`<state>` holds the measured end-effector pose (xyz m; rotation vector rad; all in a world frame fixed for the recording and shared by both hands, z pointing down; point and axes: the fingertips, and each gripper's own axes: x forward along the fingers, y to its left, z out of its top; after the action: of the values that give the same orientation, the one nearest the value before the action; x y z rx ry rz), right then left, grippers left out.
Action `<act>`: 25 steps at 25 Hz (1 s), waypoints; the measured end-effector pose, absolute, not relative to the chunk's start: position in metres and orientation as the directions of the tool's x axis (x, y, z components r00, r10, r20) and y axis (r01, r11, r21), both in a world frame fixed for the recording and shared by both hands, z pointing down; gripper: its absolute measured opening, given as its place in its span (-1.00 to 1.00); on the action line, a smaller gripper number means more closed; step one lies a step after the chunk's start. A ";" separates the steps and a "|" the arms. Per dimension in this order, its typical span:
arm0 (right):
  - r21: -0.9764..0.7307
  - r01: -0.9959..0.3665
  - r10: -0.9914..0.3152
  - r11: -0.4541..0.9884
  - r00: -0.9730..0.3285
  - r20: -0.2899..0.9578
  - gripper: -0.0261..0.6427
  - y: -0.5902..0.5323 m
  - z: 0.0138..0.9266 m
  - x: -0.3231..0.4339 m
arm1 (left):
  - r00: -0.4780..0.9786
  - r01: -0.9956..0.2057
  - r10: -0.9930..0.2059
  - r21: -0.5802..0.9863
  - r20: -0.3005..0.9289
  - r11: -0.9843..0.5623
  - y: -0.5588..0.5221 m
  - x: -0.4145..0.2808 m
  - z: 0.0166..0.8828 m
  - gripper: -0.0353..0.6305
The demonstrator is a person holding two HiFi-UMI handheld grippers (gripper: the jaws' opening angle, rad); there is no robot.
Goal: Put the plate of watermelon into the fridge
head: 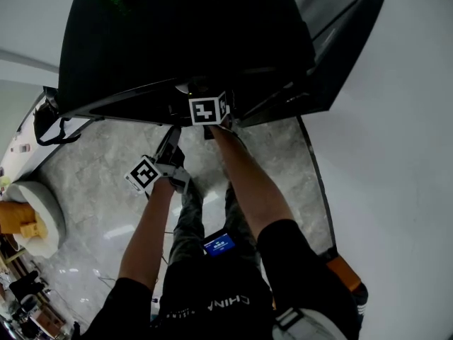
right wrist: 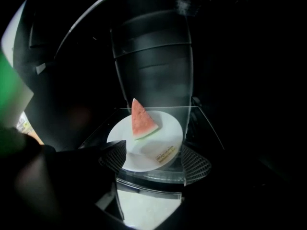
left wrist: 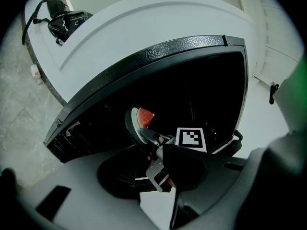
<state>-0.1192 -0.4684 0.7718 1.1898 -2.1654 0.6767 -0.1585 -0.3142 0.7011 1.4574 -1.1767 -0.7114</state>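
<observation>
A white plate (right wrist: 148, 143) with a red watermelon wedge (right wrist: 141, 121) lies flat on a glass shelf (right wrist: 201, 123) inside the dark fridge (head: 184, 41). My right gripper (right wrist: 156, 159) stands open at the plate's near edge, one mesh pad on each side and neither pressing it. The head view shows the right gripper (head: 207, 112) reaching into the fridge mouth. The left gripper view catches the plate (left wrist: 132, 123), the wedge (left wrist: 145, 115) and the right gripper (left wrist: 153, 139) side on. My left gripper (head: 157, 167) hangs lower, outside the fridge; its jaws are not clear.
The fridge door (head: 340, 48) stands open to the right. A black bag (left wrist: 64, 20) lies on a white counter at the far left. A pale round stool (head: 39, 218) sits on the marble floor (head: 106, 190). A white wall (head: 396, 176) runs along the right.
</observation>
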 end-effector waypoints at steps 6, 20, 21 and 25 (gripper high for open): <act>-0.164 -0.843 -0.561 0.513 -0.473 0.679 0.11 -0.458 0.760 -0.114 | 0.342 -0.279 -0.930 0.960 0.135 0.036 -0.325 -0.154 0.692 -0.49; -0.258 -0.802 -0.477 0.538 -0.542 0.692 -0.13 -0.402 0.689 -0.082 | 0.347 -0.531 -0.901 0.846 0.261 0.040 -0.345 -0.156 0.667 -0.50; -0.257 -0.805 -0.483 0.534 -0.540 0.689 -0.25 -0.398 0.682 -0.078 | 0.354 -0.525 -0.900 0.851 0.256 0.035 -0.345 -0.153 0.664 -0.50; -0.286 -0.821 -0.531 0.494 -0.545 0.649 -0.66 -0.391 0.647 -0.062 | 0.360 -0.540 -0.900 0.842 0.245 0.014 -0.343 -0.147 0.643 -0.51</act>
<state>-0.0617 -0.3906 0.6470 1.1126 -2.2589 0.8018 -0.1472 -0.3432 0.6430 1.6542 -1.3042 -0.4672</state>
